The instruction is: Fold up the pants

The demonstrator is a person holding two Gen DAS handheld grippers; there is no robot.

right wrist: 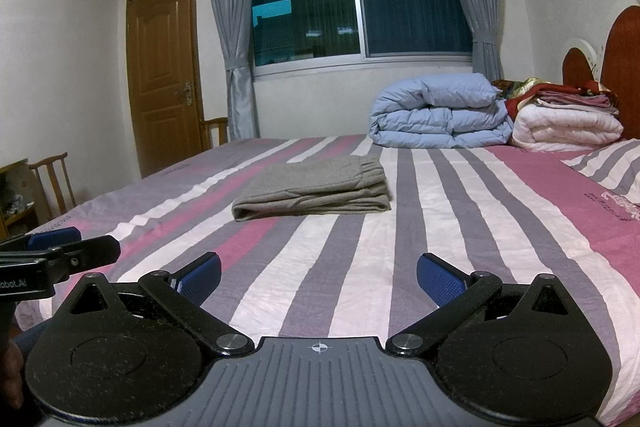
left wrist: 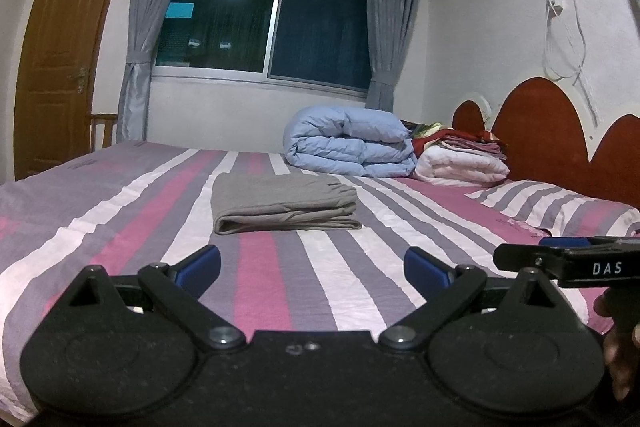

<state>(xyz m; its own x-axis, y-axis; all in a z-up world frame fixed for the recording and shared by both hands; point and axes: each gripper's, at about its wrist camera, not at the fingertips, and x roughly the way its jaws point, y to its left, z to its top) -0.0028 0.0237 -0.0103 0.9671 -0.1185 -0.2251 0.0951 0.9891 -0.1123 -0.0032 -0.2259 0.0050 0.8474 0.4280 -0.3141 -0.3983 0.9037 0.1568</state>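
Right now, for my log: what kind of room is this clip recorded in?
A home bedroom, most likely. A bed with a striped sheet and a red scalloped headboard fills the view, folded quilts are stacked near the headboard, and the folded grey pants lie on the sheet.

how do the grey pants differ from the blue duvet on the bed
The pants are grey, thin and folded into a low flat rectangle; the duvet is pale blue, puffy and folded into a tall, rounded bundle. The pants lie alone mid-bed, while the duvet sits farther back near the window, against a white quilt. Both are folded and rest on the striped sheet.
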